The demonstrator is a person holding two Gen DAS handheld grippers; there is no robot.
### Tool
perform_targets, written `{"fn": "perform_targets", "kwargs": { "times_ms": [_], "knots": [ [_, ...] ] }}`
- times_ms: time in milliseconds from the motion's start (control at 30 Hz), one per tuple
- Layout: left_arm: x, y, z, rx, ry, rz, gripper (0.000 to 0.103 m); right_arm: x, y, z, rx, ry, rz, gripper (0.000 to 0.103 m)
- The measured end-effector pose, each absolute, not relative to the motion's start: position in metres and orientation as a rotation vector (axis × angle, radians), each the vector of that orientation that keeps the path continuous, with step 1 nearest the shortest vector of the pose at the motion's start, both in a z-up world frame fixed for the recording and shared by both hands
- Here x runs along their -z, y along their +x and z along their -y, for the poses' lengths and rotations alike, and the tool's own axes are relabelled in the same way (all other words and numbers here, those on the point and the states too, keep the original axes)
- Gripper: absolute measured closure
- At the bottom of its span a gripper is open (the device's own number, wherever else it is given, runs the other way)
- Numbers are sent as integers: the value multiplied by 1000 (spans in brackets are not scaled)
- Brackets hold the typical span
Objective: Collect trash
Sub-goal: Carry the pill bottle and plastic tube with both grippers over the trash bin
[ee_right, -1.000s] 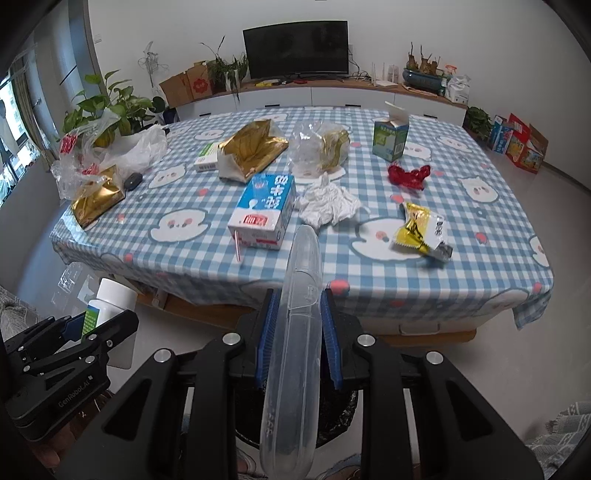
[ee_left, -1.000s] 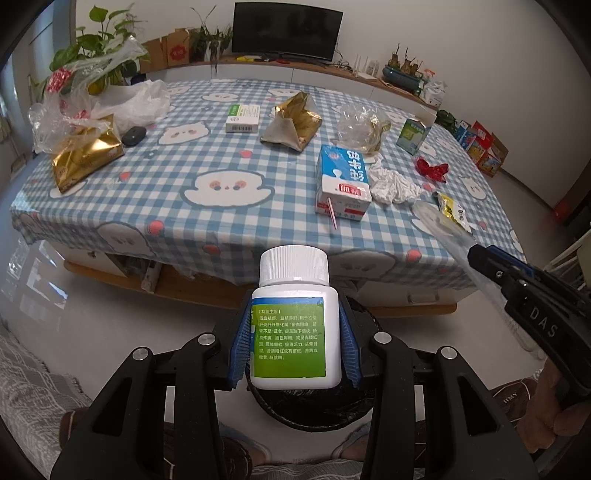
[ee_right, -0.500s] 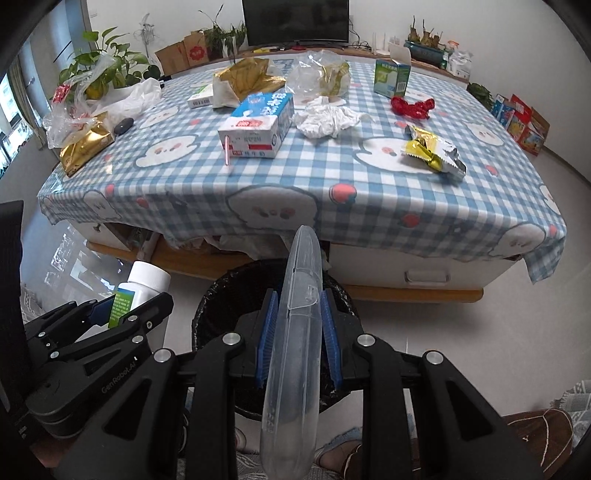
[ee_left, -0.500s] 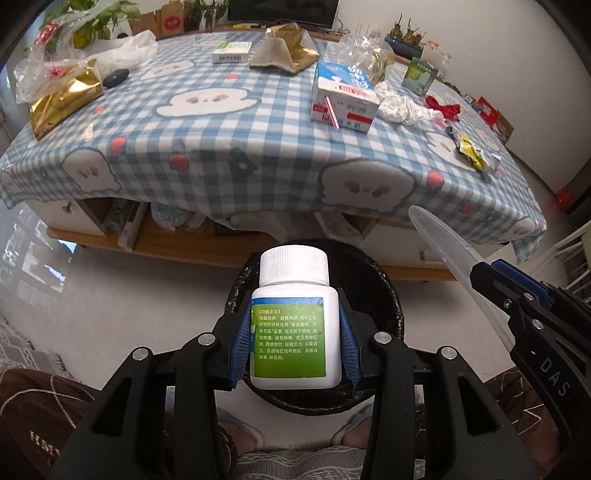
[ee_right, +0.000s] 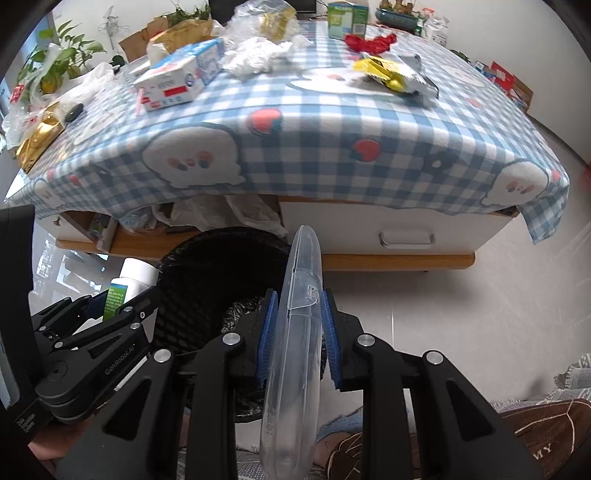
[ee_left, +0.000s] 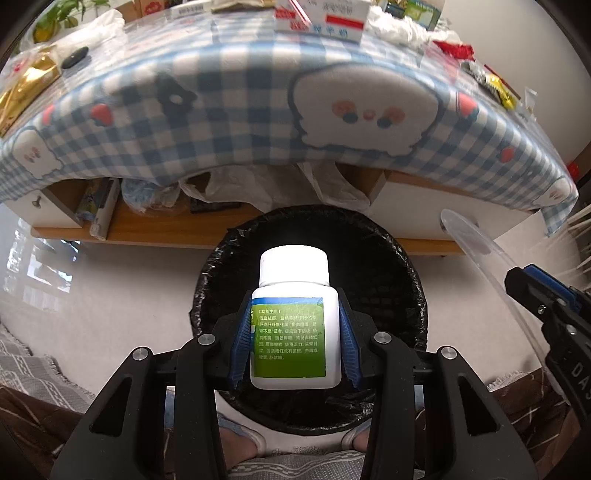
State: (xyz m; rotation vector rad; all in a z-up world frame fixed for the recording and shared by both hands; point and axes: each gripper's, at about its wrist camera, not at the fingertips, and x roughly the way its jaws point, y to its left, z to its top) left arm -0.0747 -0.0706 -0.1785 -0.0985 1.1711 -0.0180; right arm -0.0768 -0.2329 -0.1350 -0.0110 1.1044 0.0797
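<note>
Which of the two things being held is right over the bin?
The white pill bottle with the green label, in the left gripper, sits right over the black bin. The clear plastic container in the right gripper is off to the bin's side.

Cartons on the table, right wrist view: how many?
2. A white and blue milk carton lies left of the crumpled tissue; a green carton stands at the far edge. More may hide behind the plastic bags.

both tongs (ee_left: 293,343) lowered, bin (ee_left: 406,266) now beneath; table nearer

below: trash bin (ee_left: 406,258) mouth open, seemingly unobstructed | ahead: tablecloth (ee_left: 229,122) edge overhangs | sides: bare floor (ee_right: 480,302)
</note>
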Motion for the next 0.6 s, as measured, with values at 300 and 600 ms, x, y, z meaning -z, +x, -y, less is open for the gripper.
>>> {"fn": "perform_targets", "kwargs": {
  "times_ms": [300,600],
  "knots": [
    [209,-54,96,52,-65,-1217,62,156,-68,258,-25,8,-1147,80],
    [220,-50,113,72,-18,-1223,62,166,-64,268,-6,15,-1162,80]
  ]
}}
